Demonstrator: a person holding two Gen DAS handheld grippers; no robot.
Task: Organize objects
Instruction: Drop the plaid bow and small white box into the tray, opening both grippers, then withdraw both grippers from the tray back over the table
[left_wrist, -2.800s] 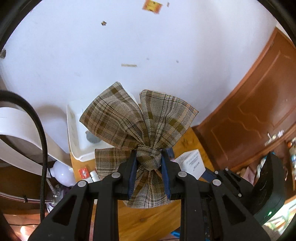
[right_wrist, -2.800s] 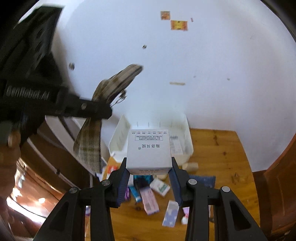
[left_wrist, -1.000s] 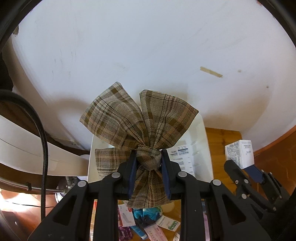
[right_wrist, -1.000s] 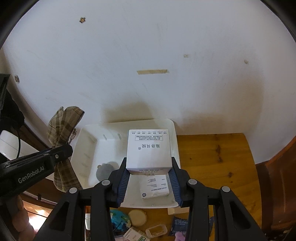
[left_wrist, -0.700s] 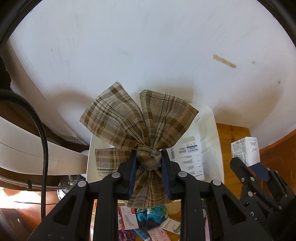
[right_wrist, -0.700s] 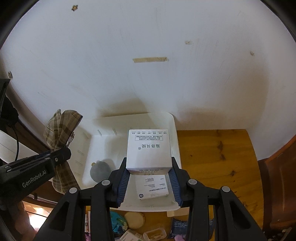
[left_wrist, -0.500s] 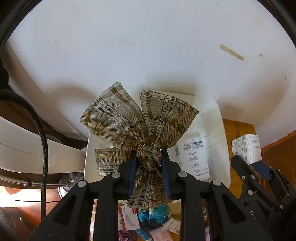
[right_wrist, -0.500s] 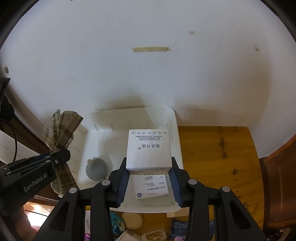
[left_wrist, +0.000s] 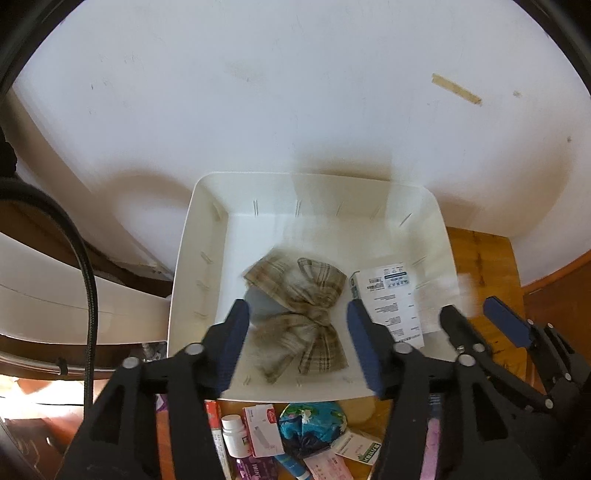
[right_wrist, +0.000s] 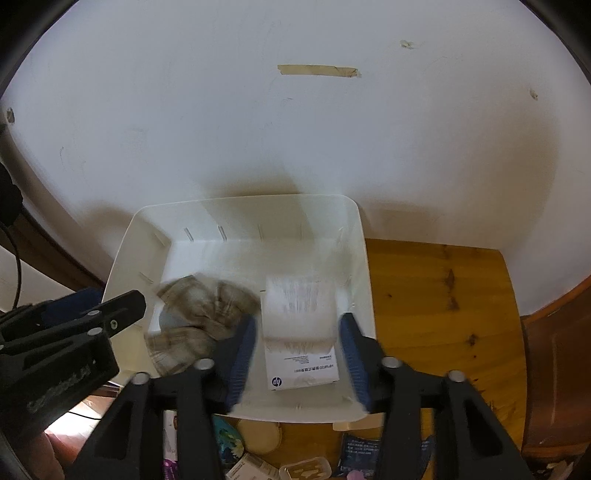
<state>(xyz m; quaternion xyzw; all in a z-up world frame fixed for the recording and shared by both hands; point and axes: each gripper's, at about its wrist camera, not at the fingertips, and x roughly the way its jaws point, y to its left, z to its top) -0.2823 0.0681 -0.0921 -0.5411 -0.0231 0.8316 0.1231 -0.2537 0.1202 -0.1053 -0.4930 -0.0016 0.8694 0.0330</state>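
1. White wall (left_wrist: 295, 110) is being shown behind a wooden table (right_wrist: 436, 295), on which a white bin (left_wrist: 195, 236) is standing against the wall.
2. Left gripper (left_wrist: 297, 343) is being held over the near edge of the bin, its blue-padded fingers (left_wrist: 236, 332) spread wide with nothing between them.
3. Plaid bow (left_wrist: 299, 314) is being seen blurred below that gripper, inside the bin on the left half of its floor; a grey object (left_wrist: 258, 299) is partly hidden under it.
4. Right gripper (right_wrist: 299, 354) is likewise being held over the bin with its fingers (right_wrist: 351, 354) wide apart and gripping nothing.
5. White box (right_wrist: 299, 306) is being seen streaked by motion between those fingers, touching neither, over the right half of the bin.
6. Printed carton (left_wrist: 388, 302) is lying flat on the bin floor, just right of the bow.
7. Small items are being left on the table in front of the bin, among them a white bottle (left_wrist: 234, 435) and a blue crumpled wrapper (left_wrist: 314, 424).
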